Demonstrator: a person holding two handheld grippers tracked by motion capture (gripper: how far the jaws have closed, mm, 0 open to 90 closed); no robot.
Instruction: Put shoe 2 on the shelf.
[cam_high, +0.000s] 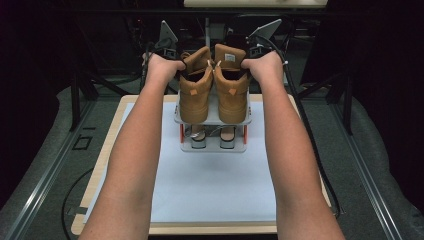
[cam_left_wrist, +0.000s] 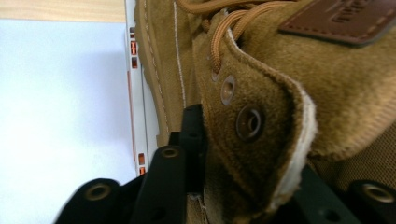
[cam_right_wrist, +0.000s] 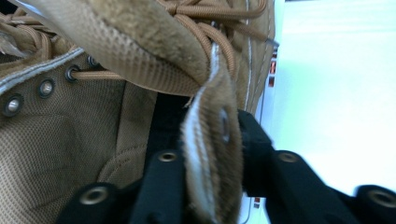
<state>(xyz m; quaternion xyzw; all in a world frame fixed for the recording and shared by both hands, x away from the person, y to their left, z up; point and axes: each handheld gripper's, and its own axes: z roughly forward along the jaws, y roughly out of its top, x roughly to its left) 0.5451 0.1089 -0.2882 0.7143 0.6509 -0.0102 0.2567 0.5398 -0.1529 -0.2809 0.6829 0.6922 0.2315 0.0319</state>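
Tan boots: pair on top shelf of white shoe rack (cam_high: 214, 121), at 12 o'clock end of white mat (cam_high: 215, 185).

Left boot (cam_high: 196, 90): eyelet flap between jaws of left gripper (cam_left_wrist: 243, 186).

Right boot (cam_high: 231, 85): collar edge between jaws of right gripper (cam_right_wrist: 212, 186).

Whether pads press or have slackened: cannot tell.

Slippers (cam_high: 227, 135) on lower shelf.

High view: both grippers mostly hidden behind the hands (cam_high: 162, 67) at 12 o'clock. Lower shelf of the rack (cam_high: 212, 142) shadowed, its contents too small to identify. Left gripper view: boot (cam_left_wrist: 261, 93) cut off at 12 and 3 o'clock; brown patch (cam_left_wrist: 341, 18) lettering unreadable.
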